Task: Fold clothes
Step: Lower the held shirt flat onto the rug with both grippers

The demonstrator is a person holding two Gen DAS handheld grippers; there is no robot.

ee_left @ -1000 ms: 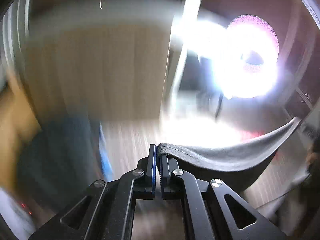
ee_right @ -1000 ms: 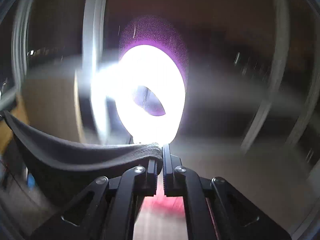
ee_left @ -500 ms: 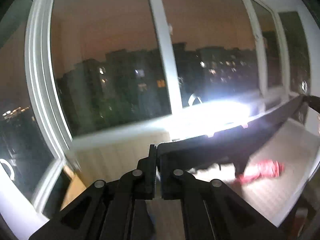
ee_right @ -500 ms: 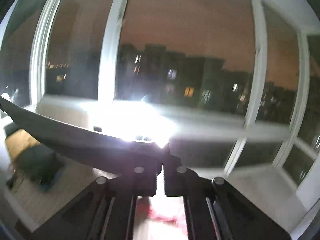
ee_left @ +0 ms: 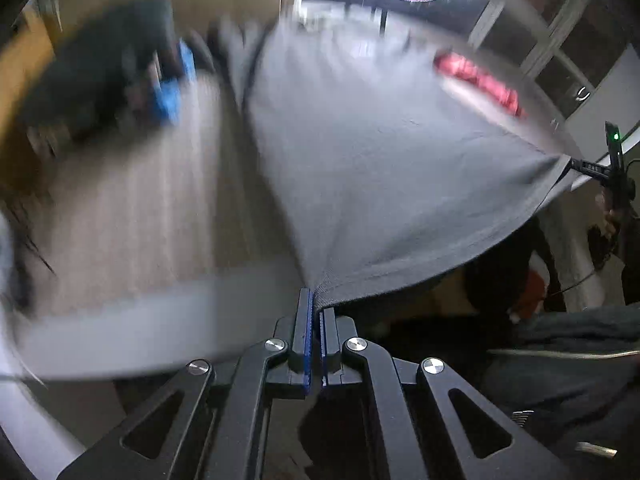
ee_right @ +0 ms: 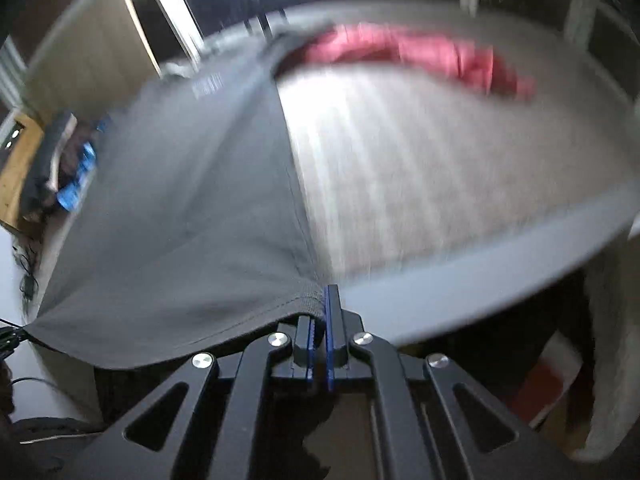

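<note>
Grey shirt (ee_left: 380,152) pinched by both grippers.

No text can be read; the pale label on the grey garment (ee_right: 176,184) is blurred.

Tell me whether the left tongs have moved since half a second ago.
Yes. The left tongs tipped downward: the window that filled their view is gone, and they now look down on the table, still clamped on the grey shirt.
</note>
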